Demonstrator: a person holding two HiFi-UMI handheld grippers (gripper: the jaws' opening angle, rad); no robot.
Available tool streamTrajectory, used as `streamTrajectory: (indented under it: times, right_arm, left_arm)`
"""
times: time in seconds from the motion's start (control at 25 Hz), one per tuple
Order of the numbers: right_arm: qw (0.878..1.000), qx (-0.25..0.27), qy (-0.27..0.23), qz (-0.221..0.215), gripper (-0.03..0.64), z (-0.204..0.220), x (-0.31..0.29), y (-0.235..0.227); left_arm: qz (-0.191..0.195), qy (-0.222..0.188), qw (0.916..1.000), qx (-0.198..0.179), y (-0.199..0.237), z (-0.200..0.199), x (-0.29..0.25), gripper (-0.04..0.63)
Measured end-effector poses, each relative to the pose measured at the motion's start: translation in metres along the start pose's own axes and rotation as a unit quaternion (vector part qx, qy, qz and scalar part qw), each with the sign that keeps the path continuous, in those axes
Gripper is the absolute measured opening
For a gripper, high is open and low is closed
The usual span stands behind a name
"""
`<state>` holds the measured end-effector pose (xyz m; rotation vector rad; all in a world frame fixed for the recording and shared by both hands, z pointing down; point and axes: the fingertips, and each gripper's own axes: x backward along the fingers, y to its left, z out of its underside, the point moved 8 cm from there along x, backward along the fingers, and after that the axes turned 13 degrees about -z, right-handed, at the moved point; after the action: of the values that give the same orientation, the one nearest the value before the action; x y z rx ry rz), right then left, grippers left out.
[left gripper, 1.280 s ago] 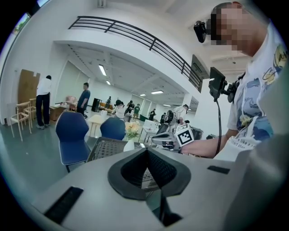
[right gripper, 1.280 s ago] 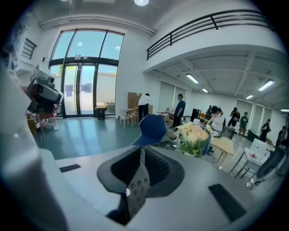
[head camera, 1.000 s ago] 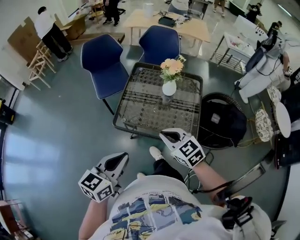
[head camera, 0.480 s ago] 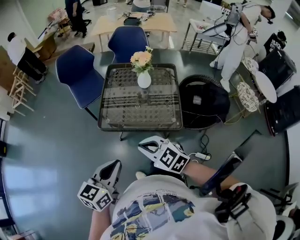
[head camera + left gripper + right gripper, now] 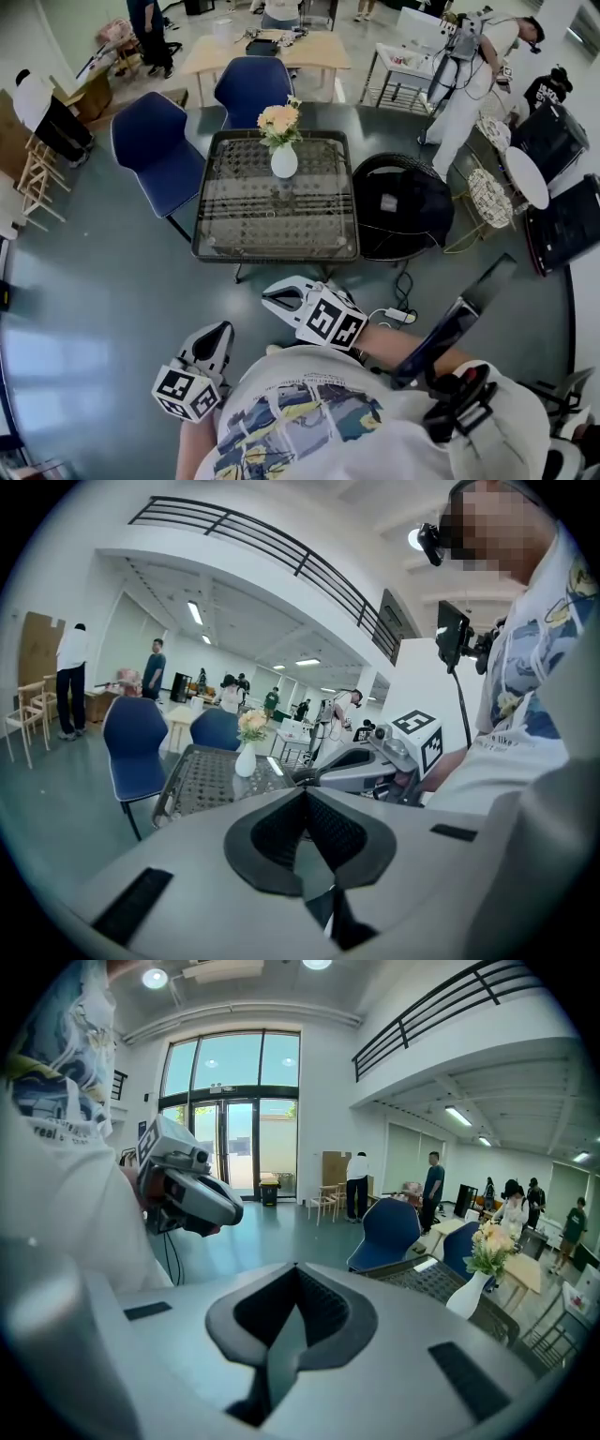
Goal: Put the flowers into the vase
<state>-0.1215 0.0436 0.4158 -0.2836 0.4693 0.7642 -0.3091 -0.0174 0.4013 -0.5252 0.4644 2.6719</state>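
A bunch of peach and cream flowers [image 5: 278, 119] stands in a white vase [image 5: 283, 161] near the far edge of a dark mesh-topped table [image 5: 272, 255]. Both grippers are held low, close to the person's body, well short of the table. My left gripper [image 5: 208, 339] is shut with nothing in it. My right gripper [image 5: 279, 295] is also shut and empty. The left gripper view looks over my left gripper [image 5: 305, 794] to the vase [image 5: 246, 760] far ahead. In the right gripper view, beyond my right gripper [image 5: 295, 1269], the vase [image 5: 466, 1295] appears at the right.
Two blue chairs [image 5: 155, 150] [image 5: 251, 86] stand at the table's left and far sides. A black round seat [image 5: 403, 206] is at its right. A white cable plug [image 5: 398, 314] lies on the floor. Several people stand around the room, one in white [image 5: 464, 75].
The table with the vase has receded in the view. Both grippers have drawn in toward the body, the right one shifting left. Both stayed shut; the flowers stayed in the vase.
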Motion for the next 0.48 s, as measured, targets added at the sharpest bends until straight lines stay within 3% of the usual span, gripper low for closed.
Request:
streamTrajectory:
  times: [0.48]
  right_arm:
    - [1.0,0.003,0.002,-0.003,0.009,-0.0018,-0.0013,0.0016]
  left_arm:
    - [0.006,0.003,1.0,-0.005,-0.0011,0.0005,-0.0028,0.008]
